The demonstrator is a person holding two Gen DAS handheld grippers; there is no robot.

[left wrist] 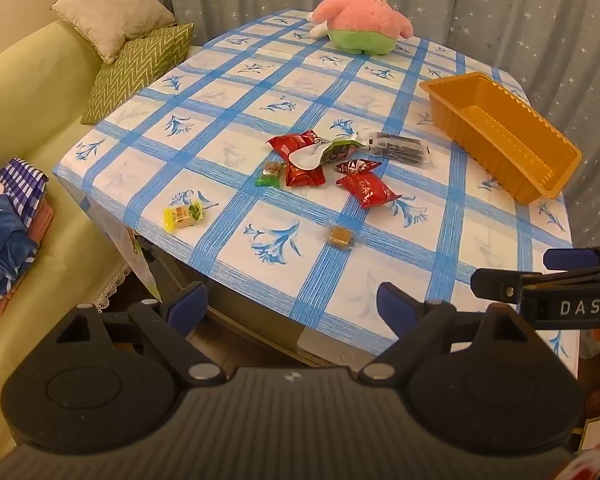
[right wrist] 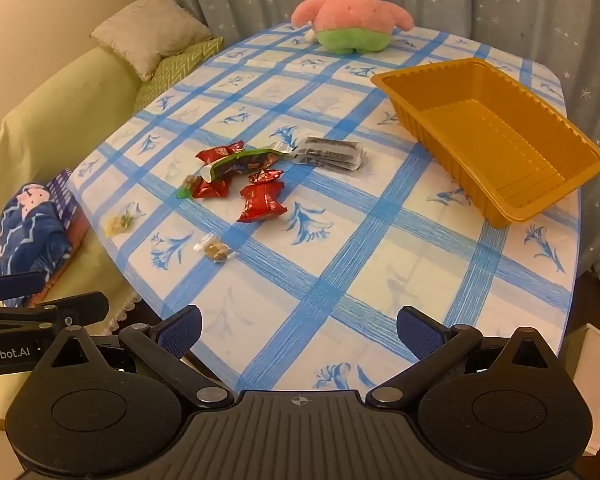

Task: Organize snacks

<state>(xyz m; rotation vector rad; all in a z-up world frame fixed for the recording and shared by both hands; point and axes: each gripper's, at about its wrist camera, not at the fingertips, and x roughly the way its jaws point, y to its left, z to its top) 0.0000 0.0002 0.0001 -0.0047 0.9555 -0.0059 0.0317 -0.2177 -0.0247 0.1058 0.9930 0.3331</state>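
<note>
Three red packets (left wrist: 368, 189) – one empty orange tray (right wrist: 496, 136) (grippers (left wrist: 292, 304) spread).

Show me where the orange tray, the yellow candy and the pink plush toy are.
orange tray (right wrist: 512, 184): right wrist view, bare floor of the tray.
yellow candy (left wrist: 183, 216): left wrist view, middle of the wrapper.
pink plush toy (right wrist: 350, 12): right wrist view, on its belly.

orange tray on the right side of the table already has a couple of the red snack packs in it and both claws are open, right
Not quite. The orange tray is empty, as the right wrist view shows; the red snack packs lie loose on the tablecloth mid-table. The rest holds: the tray sits on the right, and the left claw and right claw are both open.
</note>
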